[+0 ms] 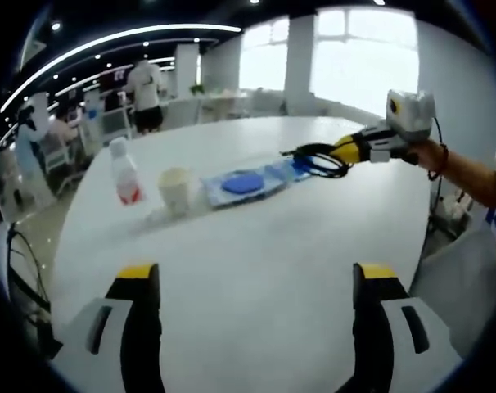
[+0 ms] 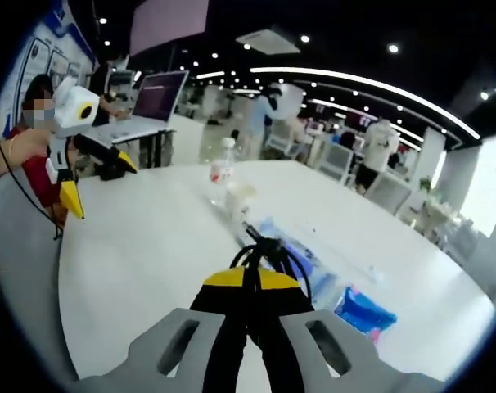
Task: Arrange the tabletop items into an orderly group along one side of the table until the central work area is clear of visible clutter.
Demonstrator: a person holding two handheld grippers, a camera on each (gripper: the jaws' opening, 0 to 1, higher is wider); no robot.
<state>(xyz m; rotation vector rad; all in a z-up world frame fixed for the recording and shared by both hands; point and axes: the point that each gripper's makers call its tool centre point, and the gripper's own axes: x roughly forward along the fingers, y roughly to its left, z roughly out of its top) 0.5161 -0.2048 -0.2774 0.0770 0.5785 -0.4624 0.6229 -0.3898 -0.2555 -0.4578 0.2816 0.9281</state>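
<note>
1. Here, my right gripper is pinched on a coiled black cable above the white table.
2. My left gripper hangs spread, holding nothing.
3. Bottle, paper cup and blue packet line the far side.

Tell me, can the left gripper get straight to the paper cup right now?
Probably yes: the left gripper is open, bare table lies ahead, and the paper cup stands apart from the bottle.
</note>
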